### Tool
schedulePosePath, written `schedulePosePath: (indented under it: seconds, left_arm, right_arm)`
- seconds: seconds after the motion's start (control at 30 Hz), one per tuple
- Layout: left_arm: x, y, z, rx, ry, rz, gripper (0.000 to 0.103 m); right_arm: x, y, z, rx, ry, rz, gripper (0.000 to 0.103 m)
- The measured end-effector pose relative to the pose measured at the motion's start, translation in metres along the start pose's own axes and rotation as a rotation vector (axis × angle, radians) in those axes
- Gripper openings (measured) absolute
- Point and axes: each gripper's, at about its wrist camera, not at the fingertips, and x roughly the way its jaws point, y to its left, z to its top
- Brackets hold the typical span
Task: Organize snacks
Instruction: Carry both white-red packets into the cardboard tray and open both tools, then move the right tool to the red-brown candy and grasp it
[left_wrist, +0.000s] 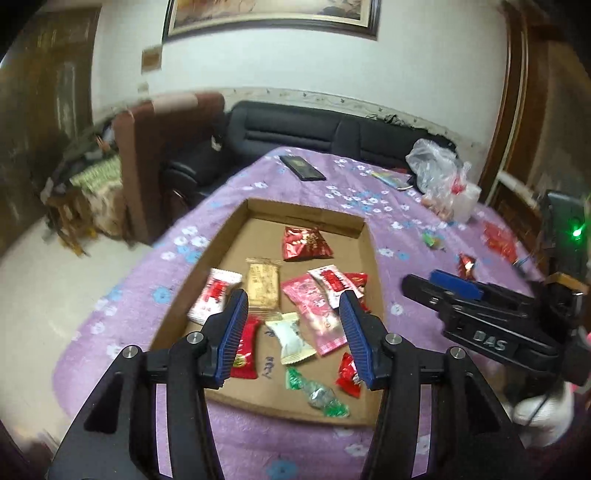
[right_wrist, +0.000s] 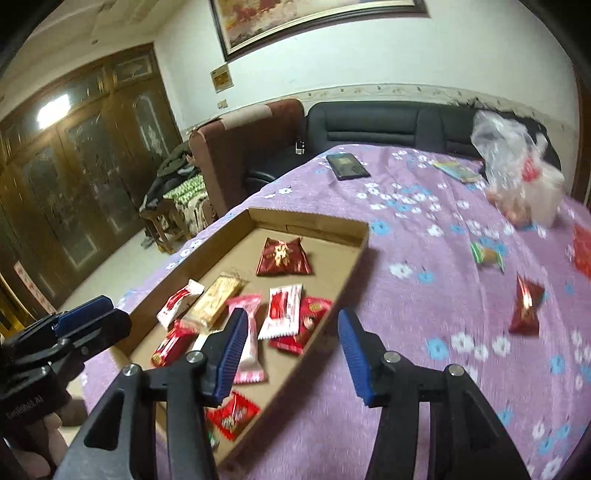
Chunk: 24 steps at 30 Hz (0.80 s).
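Observation:
A shallow cardboard tray (left_wrist: 314, 216) (right_wrist: 314, 225) lies on the purple flowered tablecloth and holds several wrapped snacks, among them a dark red packet (left_wrist: 304, 243) (right_wrist: 282, 258) and a beige biscuit pack (left_wrist: 262, 282) (right_wrist: 216, 301). My left gripper (left_wrist: 293, 314) is open and empty above the tray's near half. My right gripper (right_wrist: 293, 332) is open and empty over the tray's right wall. Loose on the cloth to the right are a small red packet (right_wrist: 524, 306) (left_wrist: 466, 264), a green-ended candy (right_wrist: 487, 254) (left_wrist: 434, 239) and another red packet (right_wrist: 583, 251) (left_wrist: 500, 240).
A clear plastic bag (right_wrist: 517, 177) (left_wrist: 443, 177) of snacks sits at the far right of the table. A dark phone (right_wrist: 347, 166) (left_wrist: 303, 168) and a colourful flat packet (right_wrist: 458, 170) lie at the far edge. A black sofa (right_wrist: 388, 125) and brown chair (right_wrist: 251, 147) stand behind.

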Motion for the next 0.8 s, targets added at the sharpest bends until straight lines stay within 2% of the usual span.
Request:
schedulePosePath:
  seconds: [0.13,0.4,0.63,0.8]
  left_arm:
    - [-0.011,-0.019,-0.006,0.066,-0.035,0.080,0.059]
    - [-0.021,-0.056,-0.011,0.157,-0.056,0.072,0.061]
    - [-0.015,-0.077,-0.014,0.207,-0.033,0.080,0.061]
    - [-0.011,-0.085,-0.017,0.231,-0.021,0.079,0.061]
  right_arm:
    - [-0.020,-0.015,-0.020,0.062,-0.023,0.023,0.054]
    - [-0.051,-0.044,-0.048,0.164,-0.048,0.004,0.058]
    - [-0.061,-0.072,-0.058,0.230,-0.057,-0.005,0.058]
    - [-0.062,-0.076,-0.061,0.240,-0.053,-0.007,0.058]
